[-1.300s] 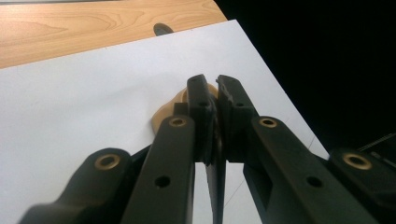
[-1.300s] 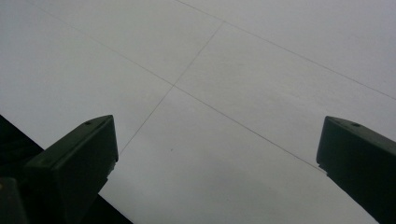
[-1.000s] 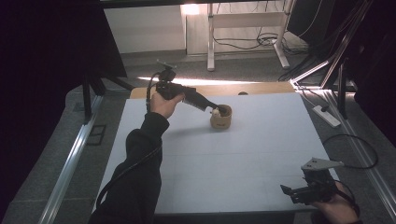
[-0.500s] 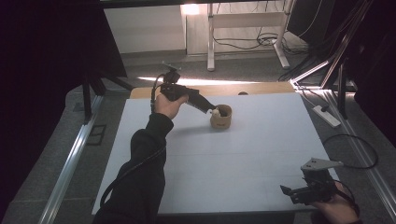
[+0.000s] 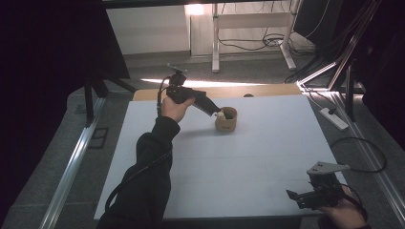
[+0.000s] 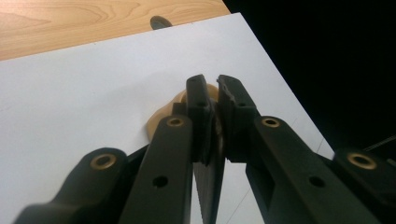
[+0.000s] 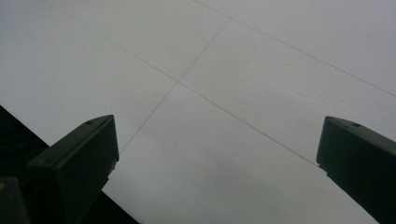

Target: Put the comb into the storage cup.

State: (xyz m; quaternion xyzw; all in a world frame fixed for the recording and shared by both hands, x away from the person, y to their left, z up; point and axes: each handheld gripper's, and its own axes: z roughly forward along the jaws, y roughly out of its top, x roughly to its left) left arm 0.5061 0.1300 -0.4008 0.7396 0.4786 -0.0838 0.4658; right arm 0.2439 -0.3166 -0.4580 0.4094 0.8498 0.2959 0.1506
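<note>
Clenching a small pale object (image 5: 220, 114) over the tan cup (image 5: 226, 121) near the table's (image 5: 267, 157) far edge, the left gripper (image 5: 217, 111) had not yet dropped it in, while the right gripper (image 5: 295, 196) waited released at the near right corner.

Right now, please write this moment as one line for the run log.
left gripper: shut on small white thing, at cup rim | right gripper: open, idle, near table edge

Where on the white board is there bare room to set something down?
Most of the white board is bare: the whole stretch between the tan cup and the right gripper, plus the far right corner. It is crowded only at the cup, where the left gripper sits.
</note>
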